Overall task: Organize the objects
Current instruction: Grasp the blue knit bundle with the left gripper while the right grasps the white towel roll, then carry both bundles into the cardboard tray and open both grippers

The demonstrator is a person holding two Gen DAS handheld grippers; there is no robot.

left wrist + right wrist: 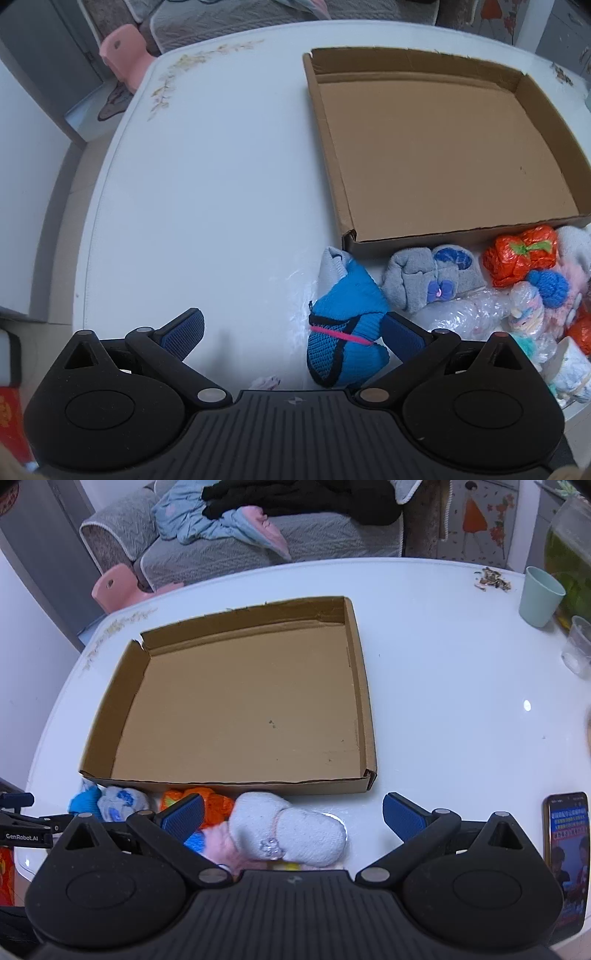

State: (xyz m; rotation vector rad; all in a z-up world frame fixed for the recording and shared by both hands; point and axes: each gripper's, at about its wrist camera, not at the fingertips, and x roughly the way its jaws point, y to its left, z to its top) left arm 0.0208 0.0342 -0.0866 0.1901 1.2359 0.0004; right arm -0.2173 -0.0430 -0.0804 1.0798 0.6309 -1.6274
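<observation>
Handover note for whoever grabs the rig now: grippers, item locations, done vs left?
Left gripper: open, blue knit shoe between its fingers, not gripped.
Right gripper: open, above the pale grey shoe.
Cardboard box: empty.
Sock bundles, orange packet and the rest lie on the table, against the box's near wall.
Done: nothing boxed. Left: everything.
</observation>
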